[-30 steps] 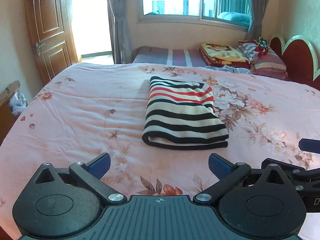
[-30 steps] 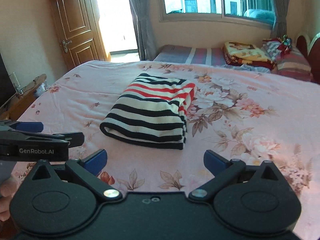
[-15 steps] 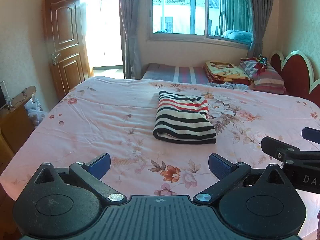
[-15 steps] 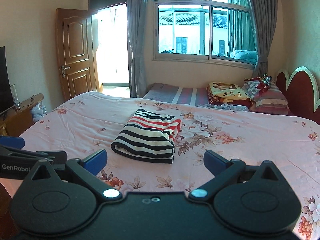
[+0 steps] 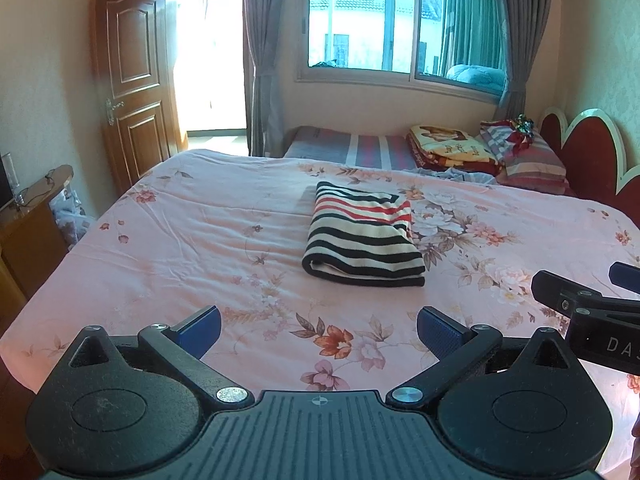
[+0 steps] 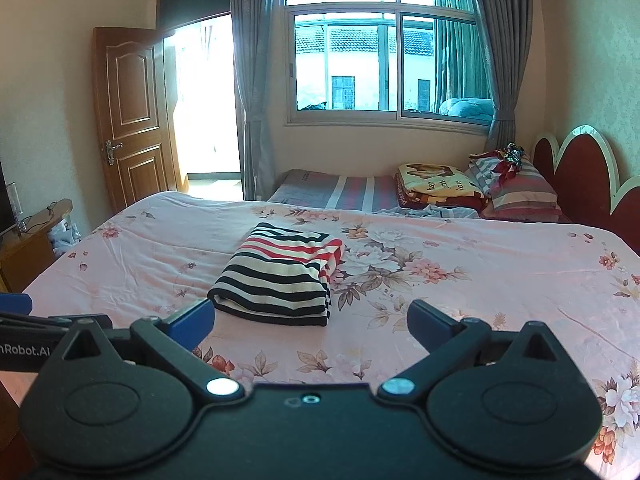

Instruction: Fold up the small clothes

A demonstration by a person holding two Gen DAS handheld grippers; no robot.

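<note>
A striped garment, black, cream and red, lies folded into a neat rectangle in the middle of the pink floral bed. It also shows in the right wrist view. My left gripper is open and empty, held back above the bed's near edge, well short of the garment. My right gripper is open and empty too, also back from the garment. The right gripper shows at the right edge of the left wrist view. The left gripper shows at the left edge of the right wrist view.
Folded blankets and pillows lie on a second bed by the red headboard. A wooden cabinet stands left of the bed. A door and window are behind.
Both grippers have pulled back and risen away from the folded garment, so it looks smaller and farther. Both stay open and empty.
</note>
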